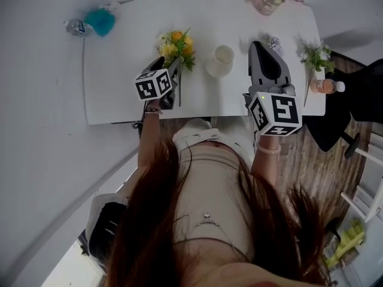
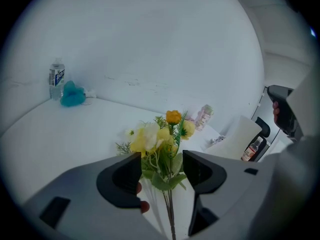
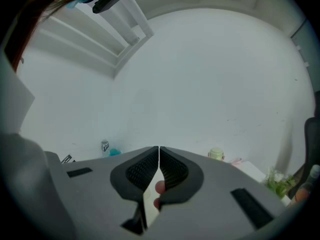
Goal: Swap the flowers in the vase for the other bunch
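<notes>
Vase (image 1: 222, 60) stands empty; left gripper (image 2: 161, 159) jaws parted around yellow bunch (image 2: 156, 136); right gripper (image 3: 159, 154) jaws shut together.

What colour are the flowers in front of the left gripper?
Yellow, cream and orange flowers; clearest in the left gripper view.

Looking steeply down on a white table (image 1: 119, 70). On the left, left gripper (image 1: 172, 70) right up against the yellow flower bunch (image 1: 177, 46), stem trailing back alongside. Dead centre, a white vase (image 1: 221, 60), upright. Just right of that, right gripper (image 1: 258, 45), jaws tapering together. Far right, a green bunch (image 1: 315, 57) beside a small bottle (image 1: 328, 86).
</notes>
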Demonstrator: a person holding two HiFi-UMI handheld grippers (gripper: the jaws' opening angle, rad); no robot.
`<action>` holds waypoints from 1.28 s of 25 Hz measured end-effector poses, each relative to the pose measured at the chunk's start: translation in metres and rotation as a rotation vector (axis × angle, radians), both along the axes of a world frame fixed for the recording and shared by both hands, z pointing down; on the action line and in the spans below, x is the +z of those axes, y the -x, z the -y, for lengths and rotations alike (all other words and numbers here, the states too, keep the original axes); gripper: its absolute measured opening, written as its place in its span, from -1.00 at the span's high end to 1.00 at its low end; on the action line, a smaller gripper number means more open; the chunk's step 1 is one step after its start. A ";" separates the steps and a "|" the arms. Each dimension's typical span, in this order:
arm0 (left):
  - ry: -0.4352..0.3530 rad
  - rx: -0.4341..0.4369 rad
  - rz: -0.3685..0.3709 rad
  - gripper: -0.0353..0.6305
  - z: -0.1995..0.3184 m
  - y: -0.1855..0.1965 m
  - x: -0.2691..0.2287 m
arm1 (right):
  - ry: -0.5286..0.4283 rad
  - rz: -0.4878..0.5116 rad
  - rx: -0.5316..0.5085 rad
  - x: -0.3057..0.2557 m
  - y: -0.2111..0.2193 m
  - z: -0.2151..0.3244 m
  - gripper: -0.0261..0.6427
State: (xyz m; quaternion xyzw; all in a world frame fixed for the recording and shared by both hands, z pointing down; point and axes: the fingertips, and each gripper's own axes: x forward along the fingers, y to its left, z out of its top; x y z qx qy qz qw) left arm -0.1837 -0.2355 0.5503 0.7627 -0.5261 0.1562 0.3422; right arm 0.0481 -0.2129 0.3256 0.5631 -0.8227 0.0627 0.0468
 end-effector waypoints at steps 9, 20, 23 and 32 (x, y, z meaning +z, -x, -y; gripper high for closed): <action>-0.012 0.020 -0.002 0.16 -0.024 0.010 -0.009 | -0.024 -0.002 0.017 -0.009 0.012 -0.024 0.84; -0.128 -0.021 0.044 0.60 -0.051 0.020 -0.045 | -0.046 -0.017 0.022 -0.016 0.023 -0.052 0.84; -0.147 -0.037 0.043 0.63 -0.060 0.018 -0.053 | -0.057 -0.017 0.016 -0.020 0.019 -0.058 0.84; -0.229 -0.091 0.075 0.80 -0.097 0.004 -0.089 | -0.057 -0.012 0.009 -0.026 -0.008 -0.096 0.84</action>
